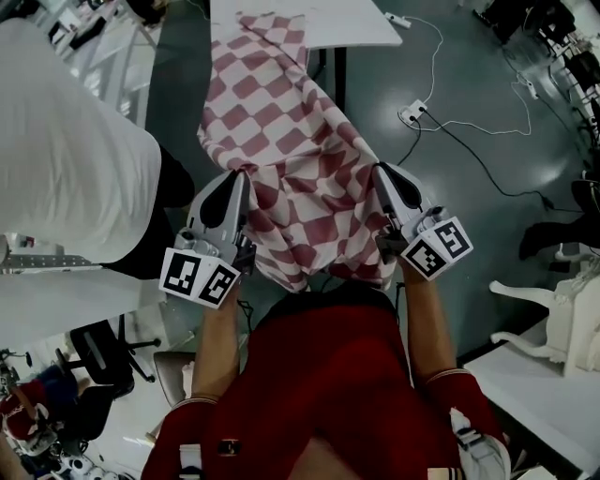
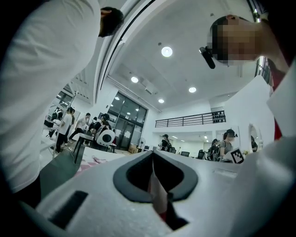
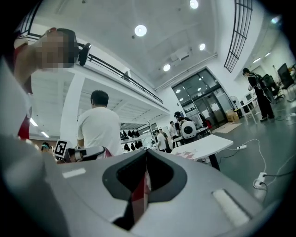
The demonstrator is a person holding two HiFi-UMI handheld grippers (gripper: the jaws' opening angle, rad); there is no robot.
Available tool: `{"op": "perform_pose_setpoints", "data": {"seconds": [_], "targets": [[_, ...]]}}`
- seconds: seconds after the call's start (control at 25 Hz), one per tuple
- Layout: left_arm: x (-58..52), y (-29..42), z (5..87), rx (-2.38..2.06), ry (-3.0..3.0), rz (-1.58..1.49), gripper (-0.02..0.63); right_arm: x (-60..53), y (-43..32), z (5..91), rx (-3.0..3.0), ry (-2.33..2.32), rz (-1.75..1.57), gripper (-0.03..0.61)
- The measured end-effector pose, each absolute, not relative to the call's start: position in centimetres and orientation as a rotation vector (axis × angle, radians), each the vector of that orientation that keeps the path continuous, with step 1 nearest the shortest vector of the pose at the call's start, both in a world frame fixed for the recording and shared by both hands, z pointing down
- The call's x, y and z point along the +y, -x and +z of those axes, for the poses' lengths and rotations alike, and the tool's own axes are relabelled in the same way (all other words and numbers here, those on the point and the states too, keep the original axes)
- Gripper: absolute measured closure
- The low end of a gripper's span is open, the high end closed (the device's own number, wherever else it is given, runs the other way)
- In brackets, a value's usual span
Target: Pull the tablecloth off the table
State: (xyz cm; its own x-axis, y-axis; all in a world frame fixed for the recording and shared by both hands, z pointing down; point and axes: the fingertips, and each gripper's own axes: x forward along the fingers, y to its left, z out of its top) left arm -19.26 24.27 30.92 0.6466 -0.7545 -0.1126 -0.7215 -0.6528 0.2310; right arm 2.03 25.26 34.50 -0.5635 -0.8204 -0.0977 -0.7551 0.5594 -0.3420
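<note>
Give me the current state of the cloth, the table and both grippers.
Red-and-white checked fabric tablecloth: mostly pulled off, hanging between table and grippers, far end still on the tabletop.
White rectangular table: partly bare, cloth end lying on it.
Left gripper: shut on the tablecloth's near edge.
Right gripper: shut on the tablecloth's near edge.

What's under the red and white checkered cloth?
The far end of the red-and-white checked tablecloth lies on a white rectangular table; the rest hangs above the grey floor. The cloth hides whatever is straight beneath it.
</note>
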Motion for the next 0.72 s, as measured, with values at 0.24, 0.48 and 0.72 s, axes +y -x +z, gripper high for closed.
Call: {"op": "perform_pose_setpoints", "data": {"seconds": [0.24,0.48,0.72], "targets": [[25.6,17.4,29.7,-1.27,-2.692,-0.292,0.604,26.5,-4.2,33.1,2.542,1.234,-0.373,0.563],[27.1,13.7,28.1,-1.284,-2.725,-0.287,0.604,27.6,-7.0,32.0,2.561,1.159,-0.353,0.563],[28.2,10.6,28.3,-1.276,-2.729,-0.263,0.604,29.0,-9.4,32.2,2.568,1.134,-0.358,0.563]]}}
